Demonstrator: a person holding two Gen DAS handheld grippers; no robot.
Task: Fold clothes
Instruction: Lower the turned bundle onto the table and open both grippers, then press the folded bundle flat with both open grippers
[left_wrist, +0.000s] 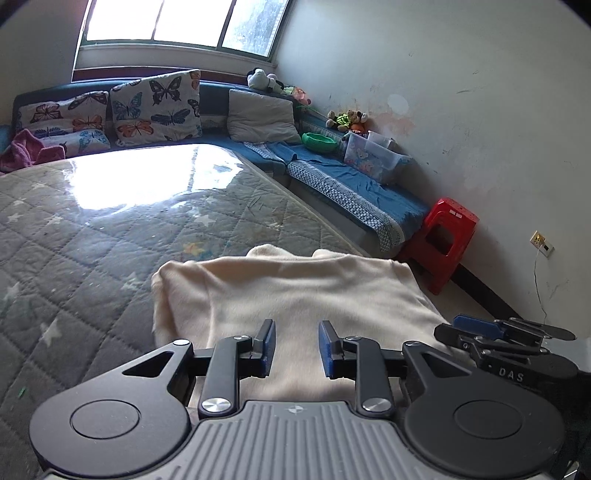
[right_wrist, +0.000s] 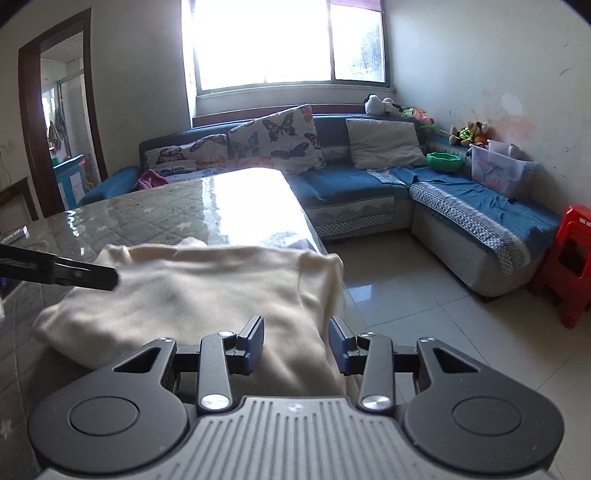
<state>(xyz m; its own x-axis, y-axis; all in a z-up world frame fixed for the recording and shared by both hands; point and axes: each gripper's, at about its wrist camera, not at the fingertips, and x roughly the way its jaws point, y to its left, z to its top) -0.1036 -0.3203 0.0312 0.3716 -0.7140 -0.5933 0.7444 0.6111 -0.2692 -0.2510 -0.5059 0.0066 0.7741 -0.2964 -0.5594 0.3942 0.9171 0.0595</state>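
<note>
Left claw (left_wrist: 296, 347): jaws stand a modest gap apart, nothing pinched; cream cloth shows through the gap, lower centre of its own view.
Right claw (right_wrist: 296, 341): jaws apart and a little wider than the left, empty; they sit over the garment's right edge, lower centre of its view.
Garment (left_wrist: 295, 291): 1 cream top, lying flat on the worktop (left_wrist: 92, 240) at its near right corner, straight ahead of both claws and running under them.
Long axis: judged to run away from the claws toward the window; the far end shows a neckline at mid-frame.
Overhang: its right shoulder droops past the worktop edge above the floor tiles (right_wrist: 406, 302).
Nearer claw: neither clearly; the 2 sit side by side at the near hem, left on the body, right on the edge.
Count: 2 claws, 1 cream garment, 1 pink cloth (left_wrist: 26, 153) far off at upper left on the sofa.
</note>
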